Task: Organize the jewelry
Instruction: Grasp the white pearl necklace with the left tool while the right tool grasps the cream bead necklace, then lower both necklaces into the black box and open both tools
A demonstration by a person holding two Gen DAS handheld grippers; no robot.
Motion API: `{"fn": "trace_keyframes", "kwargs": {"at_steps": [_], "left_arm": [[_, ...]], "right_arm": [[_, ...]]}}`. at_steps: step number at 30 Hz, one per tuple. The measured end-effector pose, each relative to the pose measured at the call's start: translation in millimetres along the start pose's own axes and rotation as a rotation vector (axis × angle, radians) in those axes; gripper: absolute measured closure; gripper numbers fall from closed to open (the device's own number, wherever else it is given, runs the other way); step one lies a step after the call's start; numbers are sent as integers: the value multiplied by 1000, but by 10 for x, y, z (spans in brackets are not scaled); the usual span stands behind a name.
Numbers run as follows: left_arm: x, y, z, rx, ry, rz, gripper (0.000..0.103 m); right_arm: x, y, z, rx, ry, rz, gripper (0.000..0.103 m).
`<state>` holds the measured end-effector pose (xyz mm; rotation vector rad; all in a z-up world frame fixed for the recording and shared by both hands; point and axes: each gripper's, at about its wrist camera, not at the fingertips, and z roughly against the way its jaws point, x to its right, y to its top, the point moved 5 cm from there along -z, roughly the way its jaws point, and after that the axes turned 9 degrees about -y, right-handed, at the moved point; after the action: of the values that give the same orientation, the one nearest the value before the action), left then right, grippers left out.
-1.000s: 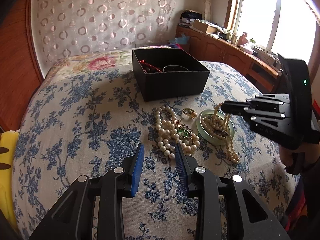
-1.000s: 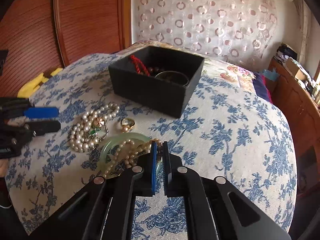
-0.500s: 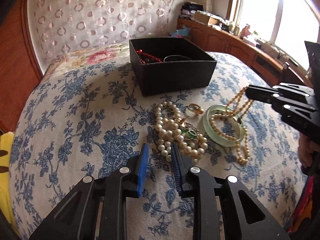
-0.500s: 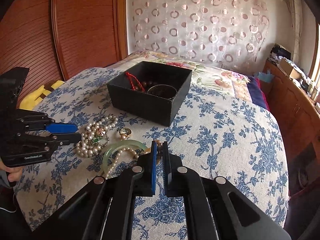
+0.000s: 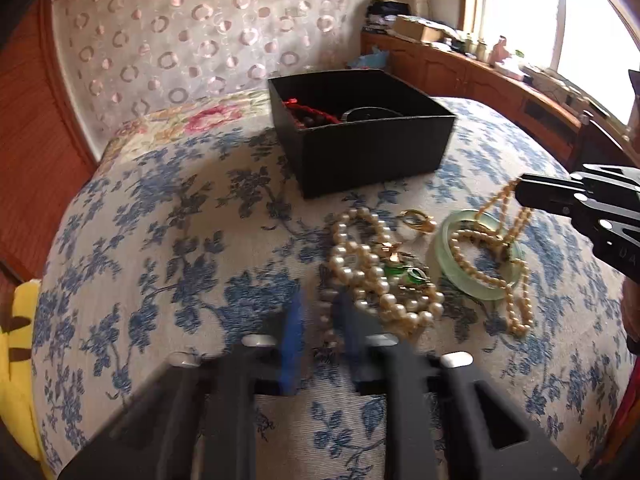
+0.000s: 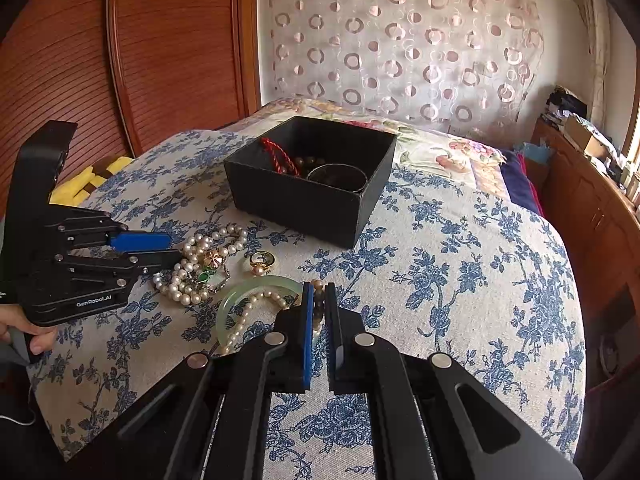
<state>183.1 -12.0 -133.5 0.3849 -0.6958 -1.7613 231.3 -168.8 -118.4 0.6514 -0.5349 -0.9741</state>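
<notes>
A black box (image 5: 360, 136) (image 6: 316, 184) on the bed holds red beads and a dark bangle. In front of it lie a white pearl necklace (image 5: 368, 268) (image 6: 196, 264) with a green pendant, a gold ring (image 5: 418, 220) (image 6: 262, 260) and a jade bangle (image 5: 476, 264) (image 6: 256, 288). My right gripper (image 6: 319, 304) (image 5: 520, 190) is shut on a beige bead necklace (image 5: 496, 240) (image 6: 256, 308), lifting one end while the rest trails across the bangle. My left gripper (image 5: 320, 320) (image 6: 168, 248) is open at the near edge of the white pearls.
The bed has a blue floral cover (image 6: 460, 280). A wooden headboard (image 6: 160, 60) stands behind. A wooden cabinet (image 5: 480, 76) with clutter runs under the window. A yellow cushion (image 5: 16, 340) lies at the bed's left edge.
My left gripper has moved forward to the white pearls and its jaws have narrowed. My right gripper has lifted the beige necklace higher off the bangle.
</notes>
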Motion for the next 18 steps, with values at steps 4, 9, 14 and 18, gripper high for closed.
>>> {"fn": "trace_keyframes", "kwargs": {"at_steps": [4,9,14,18], "left_arm": [[78,88,138,47,-14,-20,96],[125,314,485,130,-25,-24,96],[152,536,833,204,-25,-40,96],[151,688,1105,259,-26,-45,96]], "right_arm": [[-13,22,37,4,-6,11,97],[-22,143,180,34,-12,25,97],[-24,329,380,81,-11,29,97],[-24,494,561,122,-10,36,97]]}}
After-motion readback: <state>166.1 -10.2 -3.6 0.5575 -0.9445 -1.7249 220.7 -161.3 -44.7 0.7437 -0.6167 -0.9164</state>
